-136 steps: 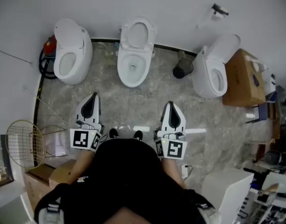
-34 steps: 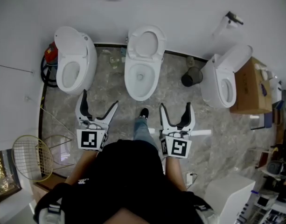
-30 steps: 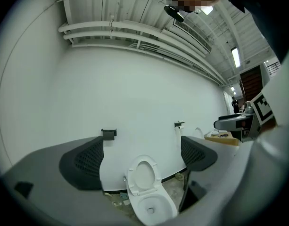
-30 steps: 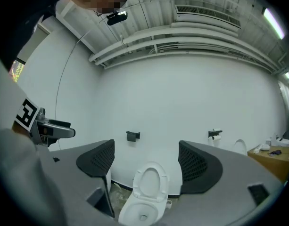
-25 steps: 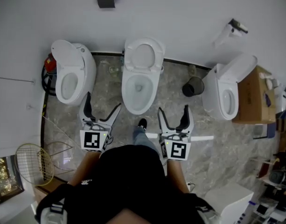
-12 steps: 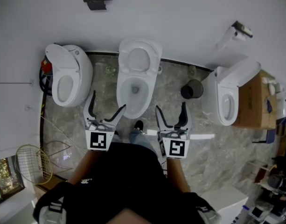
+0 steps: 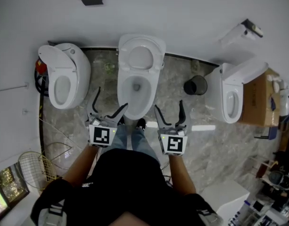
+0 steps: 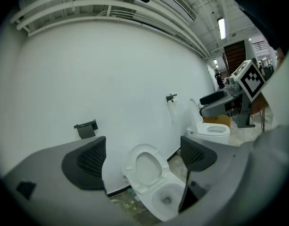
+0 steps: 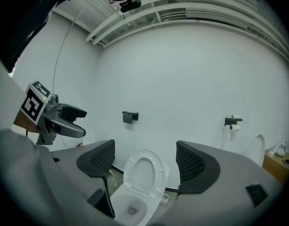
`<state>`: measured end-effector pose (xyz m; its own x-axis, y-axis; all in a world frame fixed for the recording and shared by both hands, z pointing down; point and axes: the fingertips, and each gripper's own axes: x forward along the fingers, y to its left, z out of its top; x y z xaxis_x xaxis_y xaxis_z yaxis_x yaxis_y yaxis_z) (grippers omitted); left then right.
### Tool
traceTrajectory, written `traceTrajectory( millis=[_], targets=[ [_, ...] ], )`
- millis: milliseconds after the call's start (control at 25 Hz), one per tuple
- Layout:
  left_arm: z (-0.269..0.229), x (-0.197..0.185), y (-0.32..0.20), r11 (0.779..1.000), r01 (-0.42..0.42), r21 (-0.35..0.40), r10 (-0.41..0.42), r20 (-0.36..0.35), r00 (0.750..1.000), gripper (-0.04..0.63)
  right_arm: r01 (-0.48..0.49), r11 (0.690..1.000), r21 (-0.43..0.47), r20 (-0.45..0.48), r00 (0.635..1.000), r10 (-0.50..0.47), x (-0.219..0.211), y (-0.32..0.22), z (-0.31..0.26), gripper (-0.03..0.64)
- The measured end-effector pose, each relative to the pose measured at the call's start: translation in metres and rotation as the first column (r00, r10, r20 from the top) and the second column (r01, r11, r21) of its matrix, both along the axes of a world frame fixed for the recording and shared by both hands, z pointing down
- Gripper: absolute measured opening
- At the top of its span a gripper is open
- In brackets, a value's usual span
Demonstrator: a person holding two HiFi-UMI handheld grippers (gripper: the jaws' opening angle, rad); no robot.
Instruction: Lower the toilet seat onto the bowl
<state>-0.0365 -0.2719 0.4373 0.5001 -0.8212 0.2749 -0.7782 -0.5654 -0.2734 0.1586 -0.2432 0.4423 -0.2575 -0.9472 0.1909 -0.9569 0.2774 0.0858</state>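
Observation:
The middle toilet's white seat (image 7: pixel 140 57) stands raised against the wall, above its open bowl (image 7: pixel 136 94). The same seat (image 8: pixel 146 167) shows upright in the left gripper view and the seat (image 9: pixel 143 174) in the right gripper view, with the bowl (image 9: pixel 127 206) below. My left gripper (image 7: pixel 108 108) is open near the bowl's front left, empty. My right gripper (image 7: pixel 169 111) is open at the bowl's front right, empty. Neither touches the toilet.
A second toilet (image 7: pixel 61 76) stands at the left and a third toilet (image 7: pixel 233 95) at the right beside a cardboard box (image 7: pixel 257 99). A dark bin (image 7: pixel 195 85) sits between middle and right toilets. A wire basket (image 7: pixel 37 162) lies at the lower left.
Both grippers opened from shut early on. The person has stepped closer, so the grippers now flank the front of the middle bowl.

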Motion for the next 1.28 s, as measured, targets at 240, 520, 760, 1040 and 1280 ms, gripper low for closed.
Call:
traceTrajectory(
  millis=[240, 520, 760, 1040, 1280],
  targets=[
    [0.035, -0.011, -0.051, 1.000, -0.013, -0.025, 0.013, 0.014, 1.000, 0.489, 0.023, 0.998, -0.055, -0.051, 0.998, -0.026, -0.007, -0.044, 0.039, 0.411],
    [0.065, -0.016, -0.106, 0.999, -0.030, -0.041, 0.032, 0.057, 0.998, 0.489, 0.024, 0.997, -0.079, -0.125, 0.992, -0.034, -0.006, -0.101, 0.073, 0.411],
    [0.104, 0.001, -0.139, 0.995, -0.079, -0.057, 0.084, 0.082, 0.993, 0.481, 0.037, 0.996, -0.076, -0.163, 0.985, -0.049, -0.002, -0.144, 0.091, 0.411],
    [0.147, 0.014, -0.175, 0.990, -0.087, -0.112, 0.100, 0.114, 0.988, 0.476, 0.050, 0.994, -0.097, -0.190, 0.979, -0.068, 0.000, -0.188, 0.122, 0.410],
    [0.190, 0.012, -0.203, 0.984, -0.105, -0.141, 0.129, 0.171, 0.977, 0.459, 0.056, 0.989, -0.139, -0.230, 0.969, -0.087, -0.001, -0.221, 0.159, 0.408]
  ],
)
